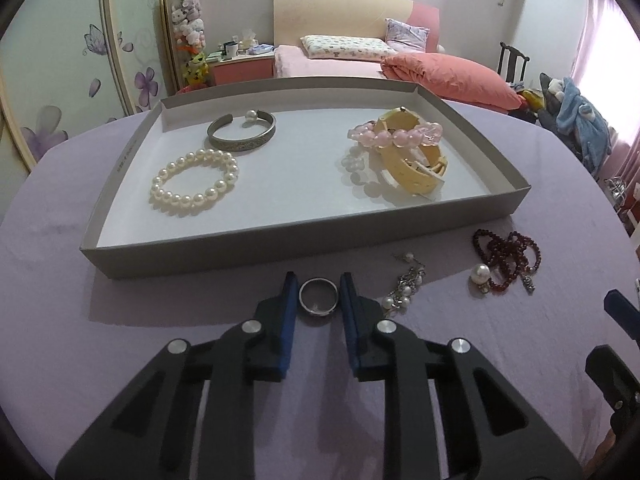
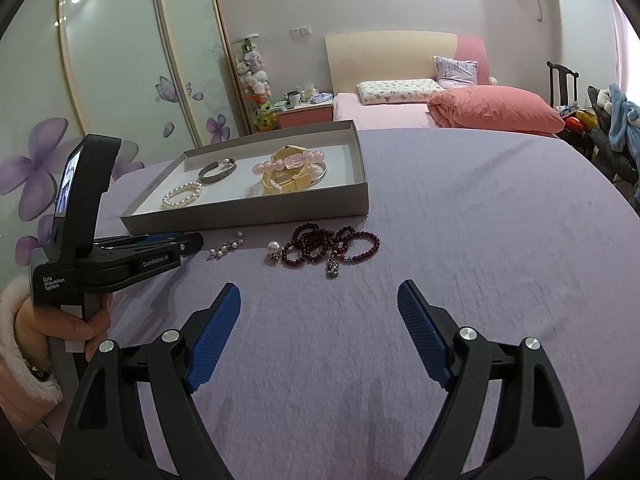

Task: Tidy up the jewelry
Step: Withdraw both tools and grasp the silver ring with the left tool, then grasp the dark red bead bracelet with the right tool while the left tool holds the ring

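Note:
A silver ring (image 1: 319,296) lies on the lilac cloth between the blue pads of my left gripper (image 1: 319,294), whose jaws stand close beside it; whether they touch it I cannot tell. The grey tray (image 1: 280,240) behind holds a pearl bracelet (image 1: 195,178), a silver cuff (image 1: 242,131), a pink bead bracelet (image 1: 396,135) and a yellow watch (image 1: 414,164). On the cloth to the right lie a pearl earring chain (image 1: 404,290), a pearl stud (image 1: 480,273) and dark red beads (image 1: 508,258), which also show in the right wrist view (image 2: 330,242). My right gripper (image 2: 320,300) is open and empty above bare cloth.
The tray (image 2: 248,212) sits at the table's far left in the right wrist view. The left gripper's body (image 2: 120,256) and the holding hand show at the left there. A bed, nightstand and chair with clothes stand beyond the table.

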`<state>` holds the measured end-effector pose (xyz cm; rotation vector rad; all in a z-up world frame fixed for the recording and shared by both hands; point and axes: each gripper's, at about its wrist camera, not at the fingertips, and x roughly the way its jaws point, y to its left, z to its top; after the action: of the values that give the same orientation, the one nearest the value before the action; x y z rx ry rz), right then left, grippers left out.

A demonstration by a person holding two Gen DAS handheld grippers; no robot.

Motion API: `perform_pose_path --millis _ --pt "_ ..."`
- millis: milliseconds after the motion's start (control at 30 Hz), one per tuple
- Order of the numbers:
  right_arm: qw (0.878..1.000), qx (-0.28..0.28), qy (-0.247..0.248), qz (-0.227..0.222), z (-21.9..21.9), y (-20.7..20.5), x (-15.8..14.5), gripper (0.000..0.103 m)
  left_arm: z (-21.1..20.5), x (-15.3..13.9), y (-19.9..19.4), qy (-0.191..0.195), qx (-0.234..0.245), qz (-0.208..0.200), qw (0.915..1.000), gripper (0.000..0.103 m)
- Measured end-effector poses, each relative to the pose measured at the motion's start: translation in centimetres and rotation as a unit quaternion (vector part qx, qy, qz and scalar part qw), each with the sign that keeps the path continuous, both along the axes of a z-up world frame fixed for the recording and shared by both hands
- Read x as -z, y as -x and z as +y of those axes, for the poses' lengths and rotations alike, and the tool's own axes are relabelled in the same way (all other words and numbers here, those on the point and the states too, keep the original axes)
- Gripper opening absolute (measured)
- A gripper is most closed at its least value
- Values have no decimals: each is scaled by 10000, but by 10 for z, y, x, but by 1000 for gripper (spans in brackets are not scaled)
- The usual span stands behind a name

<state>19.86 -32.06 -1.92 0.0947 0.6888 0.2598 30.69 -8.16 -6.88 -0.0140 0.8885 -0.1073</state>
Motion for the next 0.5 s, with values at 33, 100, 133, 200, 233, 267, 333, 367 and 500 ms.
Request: perform_pose_path --millis 33,100,133,200,233,267,333,367,500 --pt "10000 0 -3 0 0 0 0 81 2 0 0 55 5 -2 10000 22" --pt "10000 1 0 5 0 0 0 81 8 -1 2 132 3 -6 9999 22" --pt "10000 -2 2 6 0 0 0 81 10 -1 3 151 -9 -1 9999 22" --pt "10000 -5 14 17 0 0 0 81 21 -3 8 203 -39 -37 9998 22" --pt "10000 -11 16 26 0 0 0 81 26 -5 11 224 -60 -75 9997 22" --pt "10000 -16 18 34 1 0 0 81 33 -6 15 245 -82 -114 9996 22" --pt "10000 -31 19 64 3 -2 1 81 50 -10 25 309 -162 -195 9992 22" --pt "10000 -38 25 88 4 -3 2 81 58 -11 29 337 -202 -225 9990 22" --pt "9998 -17 55 196 8 -10 4 78 90 -14 46 420 -405 -373 9976 22"
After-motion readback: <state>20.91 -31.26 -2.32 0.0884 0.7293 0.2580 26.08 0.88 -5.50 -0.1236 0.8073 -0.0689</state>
